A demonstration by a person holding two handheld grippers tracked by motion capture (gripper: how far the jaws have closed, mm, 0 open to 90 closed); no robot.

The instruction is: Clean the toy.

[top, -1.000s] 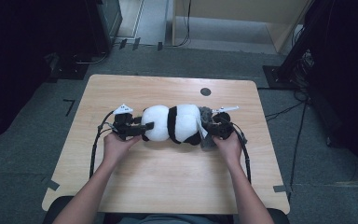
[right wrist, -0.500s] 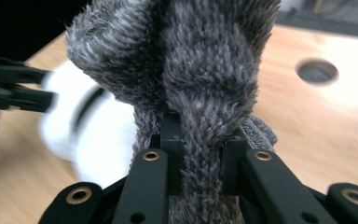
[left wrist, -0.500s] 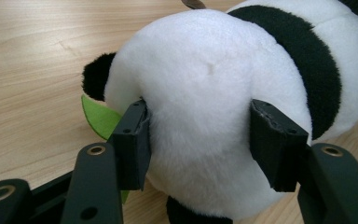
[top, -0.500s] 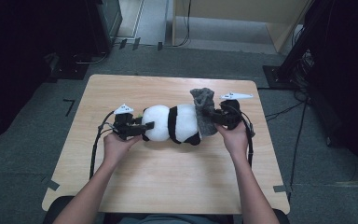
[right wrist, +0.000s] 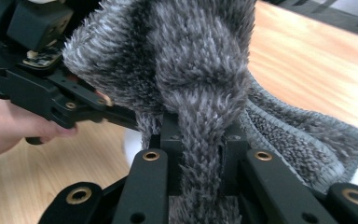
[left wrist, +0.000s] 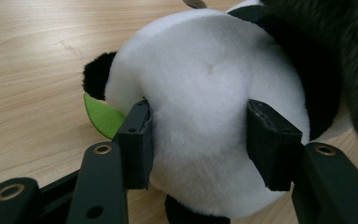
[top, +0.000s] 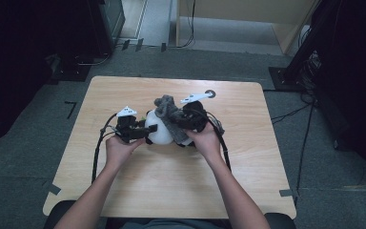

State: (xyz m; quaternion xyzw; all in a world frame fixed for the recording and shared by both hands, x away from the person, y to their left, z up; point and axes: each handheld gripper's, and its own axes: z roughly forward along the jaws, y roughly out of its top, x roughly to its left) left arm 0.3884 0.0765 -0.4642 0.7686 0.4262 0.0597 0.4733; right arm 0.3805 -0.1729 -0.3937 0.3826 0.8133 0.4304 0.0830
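The left gripper [top: 142,130] sits left of the surface's middle, its fingers [left wrist: 137,140] clamped on the white rounded end of the plush panda [top: 159,131]. They have just been closing, and in the left gripper view the pads press into the fur on both sides. The grip looks like an anchor: pinning that end should keep the toy from sliding or lifting while the other hand works on it. A green felt leaf [left wrist: 101,116] pokes out beside the panda's black ear, flat against the wood.

The panda itself lies on the surface [top: 124,191] near its centre, a little toward the far edge, its body running left to right between the two hands.

Over its right half hangs a fuzzy grey sock [top: 169,114] — bunched and raised above the toy rather than resting flat. The right gripper [top: 183,119] holds it, fingers [right wrist: 170,158] shut tight on a pinched fold of the pile (the right gripper view shows the fabric squeezed into a narrow ridge between them). Its ribbed inner face [right wrist: 289,140] is turned outward, so I judge the sock is being drawn along the panda's body — whether onto it or off it, I cannot tell.
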